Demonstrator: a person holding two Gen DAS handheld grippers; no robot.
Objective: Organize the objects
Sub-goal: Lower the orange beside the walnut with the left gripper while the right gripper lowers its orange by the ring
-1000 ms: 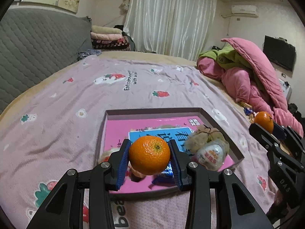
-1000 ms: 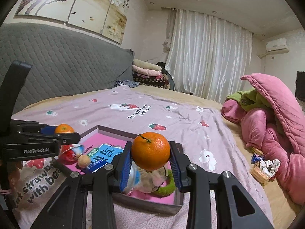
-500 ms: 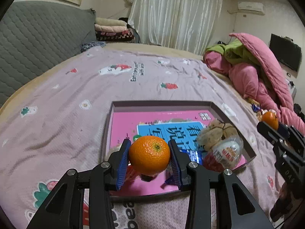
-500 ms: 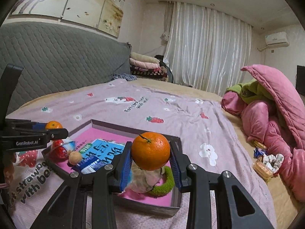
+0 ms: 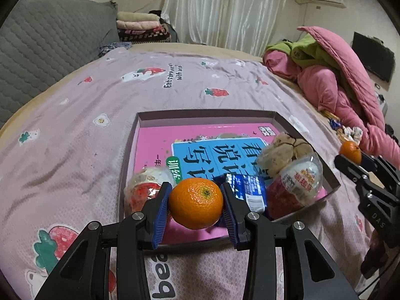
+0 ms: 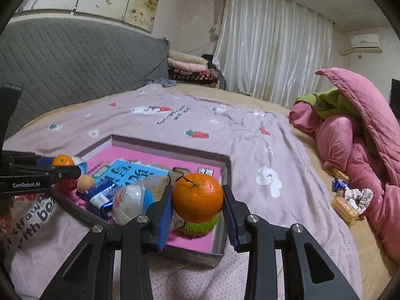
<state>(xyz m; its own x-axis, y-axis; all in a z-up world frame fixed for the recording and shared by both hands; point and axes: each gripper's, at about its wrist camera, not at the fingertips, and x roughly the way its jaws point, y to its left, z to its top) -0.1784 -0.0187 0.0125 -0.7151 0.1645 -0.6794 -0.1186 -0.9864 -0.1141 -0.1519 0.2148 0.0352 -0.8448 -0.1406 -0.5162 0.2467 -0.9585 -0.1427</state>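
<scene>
A shallow grey box (image 5: pixel 207 113) (image 6: pixel 172 148) lies on the bed, holding a pink and blue book (image 5: pixel 215 150), egg-shaped toy capsules (image 5: pixel 298 177) and a blue wrapper (image 5: pixel 246 191). My left gripper (image 5: pixel 196 203) is shut on an orange (image 5: pixel 195 203), hanging over the box's near edge. My right gripper (image 6: pixel 197 203) is shut on a second orange (image 6: pixel 197 197) with a stem, above the box's near right corner and a green knitted thing (image 6: pixel 200 225). Each gripper shows in the other's view, the right gripper (image 5: pixel 350 153) and the left gripper (image 6: pixel 62 162).
The bed wears a mauve strawberry-print sheet (image 5: pixel 100 95). A pink and green quilt heap (image 6: pixel 357 125) lies at the right, with snacks and a scrunchie (image 6: pixel 350 200) beside it. A grey quilted headboard (image 6: pixel 75 62) stands at the left.
Both grippers have sunk and tilted down towards the box, each keeping its orange. The box and its contents look larger and nearer in both views.
</scene>
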